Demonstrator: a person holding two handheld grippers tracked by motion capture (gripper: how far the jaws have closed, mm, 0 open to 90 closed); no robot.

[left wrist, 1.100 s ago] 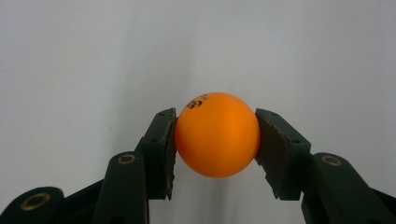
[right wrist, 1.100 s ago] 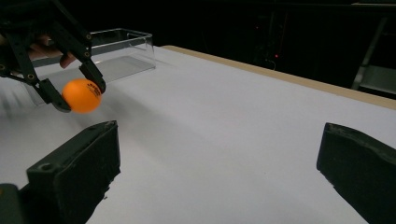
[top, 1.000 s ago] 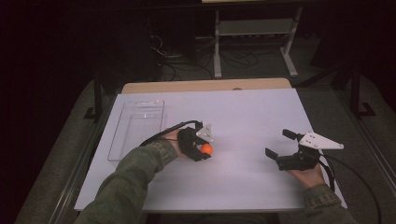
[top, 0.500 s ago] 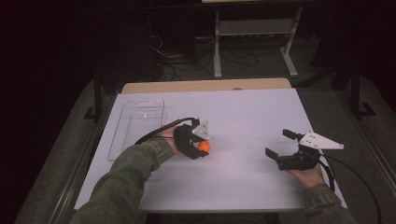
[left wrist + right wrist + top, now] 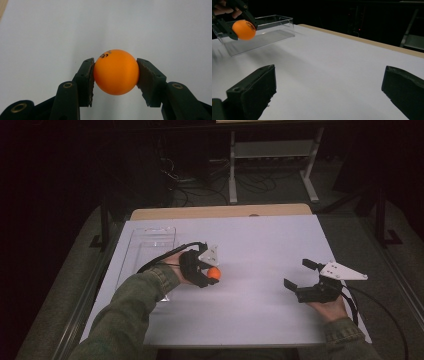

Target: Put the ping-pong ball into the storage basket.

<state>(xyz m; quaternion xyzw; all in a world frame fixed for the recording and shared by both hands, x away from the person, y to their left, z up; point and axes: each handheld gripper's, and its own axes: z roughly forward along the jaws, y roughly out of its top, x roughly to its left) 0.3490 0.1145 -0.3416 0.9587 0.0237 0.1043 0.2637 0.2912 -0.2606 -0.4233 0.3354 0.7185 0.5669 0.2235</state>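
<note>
I've got the orange ball [image 5: 116, 72] pinched between my left gripper [image 5: 204, 272] pads, seemingly just off the white table [image 5: 260, 245] — only two small contact patches, so a jolt could squirt it out. Right gripper [image 5: 306, 276] wide open, empty — the clear tray [image 5: 150, 245] sits beside.

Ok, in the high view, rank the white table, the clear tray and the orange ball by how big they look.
1. White table, by far the largest.
2. Clear tray, a long box at the table's left side.
3. Orange ball, smallest, pinched in the left tongs.
</note>
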